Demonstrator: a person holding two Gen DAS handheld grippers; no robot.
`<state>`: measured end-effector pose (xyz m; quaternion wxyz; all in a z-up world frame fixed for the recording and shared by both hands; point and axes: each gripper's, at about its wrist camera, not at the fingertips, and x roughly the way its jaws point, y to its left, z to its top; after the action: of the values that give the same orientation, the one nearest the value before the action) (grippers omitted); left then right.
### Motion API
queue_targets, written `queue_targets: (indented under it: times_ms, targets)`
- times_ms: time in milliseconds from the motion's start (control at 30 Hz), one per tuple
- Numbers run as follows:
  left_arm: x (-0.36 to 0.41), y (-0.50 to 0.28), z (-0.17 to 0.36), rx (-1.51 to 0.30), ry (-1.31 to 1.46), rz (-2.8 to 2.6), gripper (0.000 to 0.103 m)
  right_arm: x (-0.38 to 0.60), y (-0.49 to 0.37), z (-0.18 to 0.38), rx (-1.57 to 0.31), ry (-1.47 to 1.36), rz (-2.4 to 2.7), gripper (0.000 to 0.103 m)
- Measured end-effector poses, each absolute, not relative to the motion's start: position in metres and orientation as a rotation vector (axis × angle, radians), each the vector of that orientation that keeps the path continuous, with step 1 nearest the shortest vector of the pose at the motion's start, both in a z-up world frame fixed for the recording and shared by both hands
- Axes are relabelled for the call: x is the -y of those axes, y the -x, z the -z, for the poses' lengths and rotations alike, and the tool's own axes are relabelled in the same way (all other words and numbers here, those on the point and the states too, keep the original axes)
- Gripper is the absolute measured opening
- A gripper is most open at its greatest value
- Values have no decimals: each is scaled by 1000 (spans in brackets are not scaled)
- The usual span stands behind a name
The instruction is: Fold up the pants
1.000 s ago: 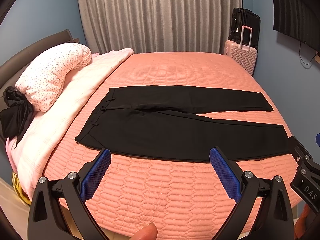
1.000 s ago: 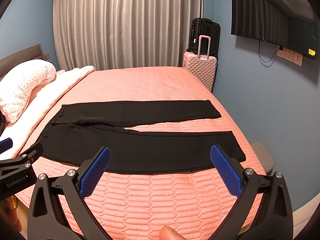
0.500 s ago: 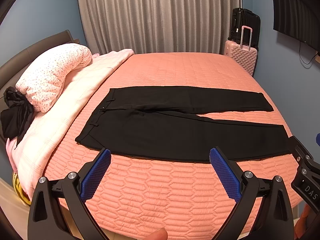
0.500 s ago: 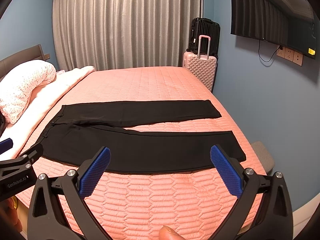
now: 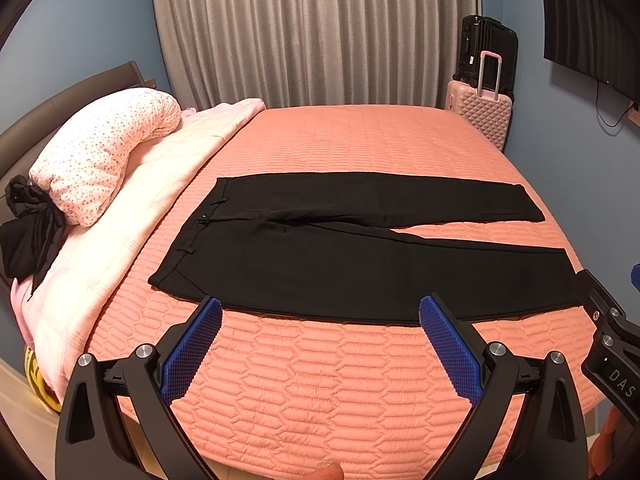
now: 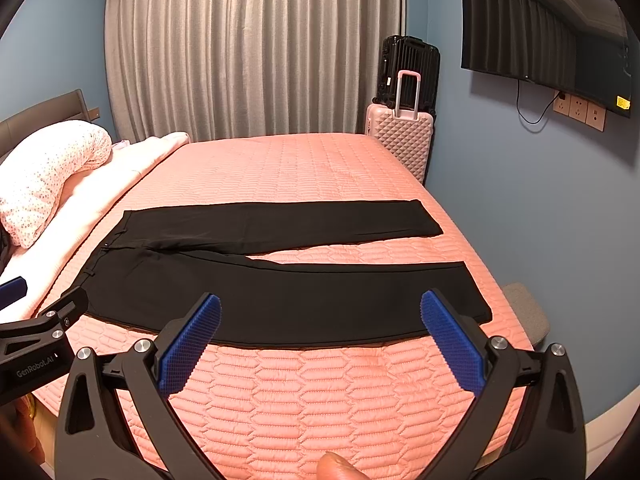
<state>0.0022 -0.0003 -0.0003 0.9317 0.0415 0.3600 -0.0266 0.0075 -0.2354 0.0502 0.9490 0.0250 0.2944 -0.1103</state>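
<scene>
Black pants (image 5: 340, 256) lie flat on the pink quilted bed (image 5: 320, 384), waistband to the left and both legs spread to the right in a narrow V; they also show in the right wrist view (image 6: 280, 292). My left gripper (image 5: 320, 312) is open and empty, held above the bed's near edge just short of the near leg. My right gripper (image 6: 320, 308) is open and empty, over the near edge toward the hem end. Each gripper's side shows in the other's view.
A dotted pillow (image 5: 104, 156) and pale pink blanket (image 5: 132, 216) lie at the left with a dark garment (image 5: 28, 232). A pink suitcase (image 6: 400, 140) and a black one stand at the far right corner. A TV (image 6: 548, 32) hangs on the right wall.
</scene>
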Motion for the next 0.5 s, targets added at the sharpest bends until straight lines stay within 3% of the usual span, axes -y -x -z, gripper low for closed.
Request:
queue_targets:
  times_ms: [500]
  targets:
    - [2, -2, 4, -741, -91, 45, 98, 234, -10, -49, -601, -52, 226, 98]
